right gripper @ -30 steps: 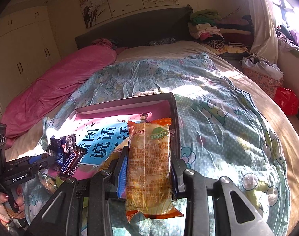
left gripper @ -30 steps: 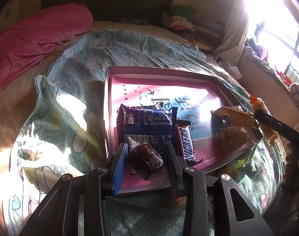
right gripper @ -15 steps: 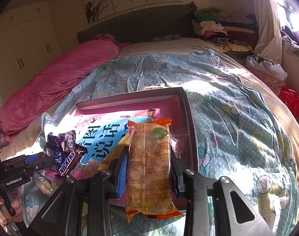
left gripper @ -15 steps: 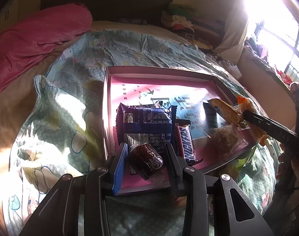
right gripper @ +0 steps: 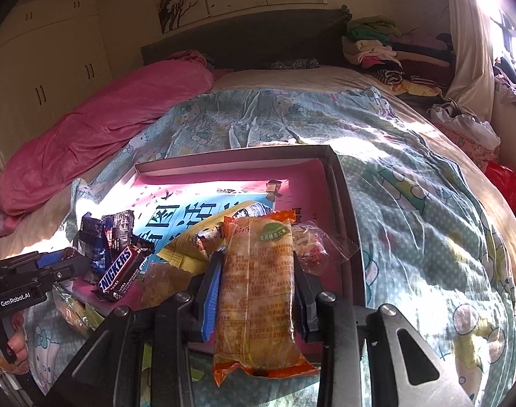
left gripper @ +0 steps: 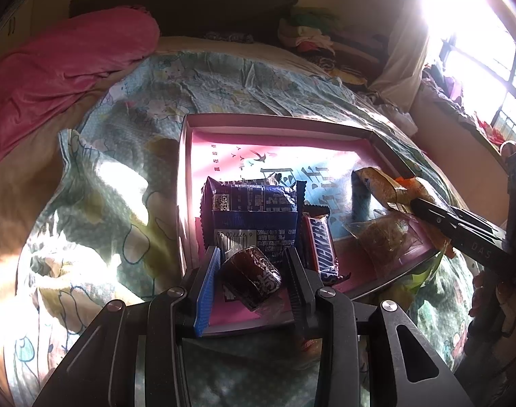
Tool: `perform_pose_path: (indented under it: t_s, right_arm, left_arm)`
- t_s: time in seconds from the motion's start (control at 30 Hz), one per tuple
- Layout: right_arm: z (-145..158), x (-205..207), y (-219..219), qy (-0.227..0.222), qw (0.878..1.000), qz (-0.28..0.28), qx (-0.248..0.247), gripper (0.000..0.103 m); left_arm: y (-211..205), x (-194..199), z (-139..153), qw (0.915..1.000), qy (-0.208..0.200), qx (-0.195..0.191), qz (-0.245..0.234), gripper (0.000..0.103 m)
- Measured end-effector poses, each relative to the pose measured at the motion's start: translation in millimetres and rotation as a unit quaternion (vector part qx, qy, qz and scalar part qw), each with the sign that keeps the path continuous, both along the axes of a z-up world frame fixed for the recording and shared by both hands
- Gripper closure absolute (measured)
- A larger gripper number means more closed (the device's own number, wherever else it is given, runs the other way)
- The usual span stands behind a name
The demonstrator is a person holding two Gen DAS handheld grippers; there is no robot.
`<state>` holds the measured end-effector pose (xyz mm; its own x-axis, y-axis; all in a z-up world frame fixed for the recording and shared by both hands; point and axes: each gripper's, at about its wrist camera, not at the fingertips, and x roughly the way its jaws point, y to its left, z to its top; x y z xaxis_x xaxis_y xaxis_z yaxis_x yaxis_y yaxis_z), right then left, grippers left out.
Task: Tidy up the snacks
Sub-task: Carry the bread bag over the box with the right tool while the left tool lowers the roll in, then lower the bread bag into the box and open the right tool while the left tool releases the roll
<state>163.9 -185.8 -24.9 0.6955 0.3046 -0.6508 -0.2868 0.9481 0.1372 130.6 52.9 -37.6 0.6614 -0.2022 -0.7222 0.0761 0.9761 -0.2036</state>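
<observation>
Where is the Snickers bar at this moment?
The Snickers bar lies inside the pink box, near its front edge, directly right of the blue packet and just beyond the left gripper.

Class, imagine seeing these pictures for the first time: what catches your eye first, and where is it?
The orange snack packet clamped in the right tongs over the pink box's near right corner. Next, the dark wrapped snack in the left tongs, beside the Snickers bar in the box.

Window (left gripper: 461,17) at upper right blown out by glare, Snickers (left gripper: 320,247) partly behind finger, box (right gripper: 336,183) near edge hidden by gripper body
</observation>
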Motion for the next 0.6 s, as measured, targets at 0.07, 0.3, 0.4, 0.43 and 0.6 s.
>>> perform_pose_path:
  t_s: [0.07, 0.3, 0.4, 0.43, 0.6]
  right_arm:
    - [-0.4, -0.6, -0.2, 0.000, 1.000, -0.001, -0.001, 0.067]
    - [1.9, -5.0, -0.9, 0.002, 1.000, -0.001, -0.008, 0.067]
    - [5.0, -8.8, -2.3, 0.002, 1.000, -0.001, -0.009, 0.064]
    - [6.1, -10.5, -2.9, 0.001, 1.000, 0.000, -0.010, 0.062]
    - [9.1, -20.9, -7.1, 0.003, 1.000, 0.002, -0.020, 0.060]
  left_arm:
    - [0.1, 0.2, -0.1, 1.0000, 0.001, 0.000, 0.000, 0.064]
    - [-0.3, 1.2, 0.3, 1.0000, 0.002, 0.000, 0.000, 0.064]
    - [-0.4, 1.1, 0.5, 1.0000, 0.002, 0.000, 0.001, 0.064]
    - [-0.3, 1.2, 0.2, 1.0000, 0.002, 0.000, 0.000, 0.064]
    - [-0.6, 1.4, 0.9, 1.0000, 0.002, 0.000, 0.001, 0.064]
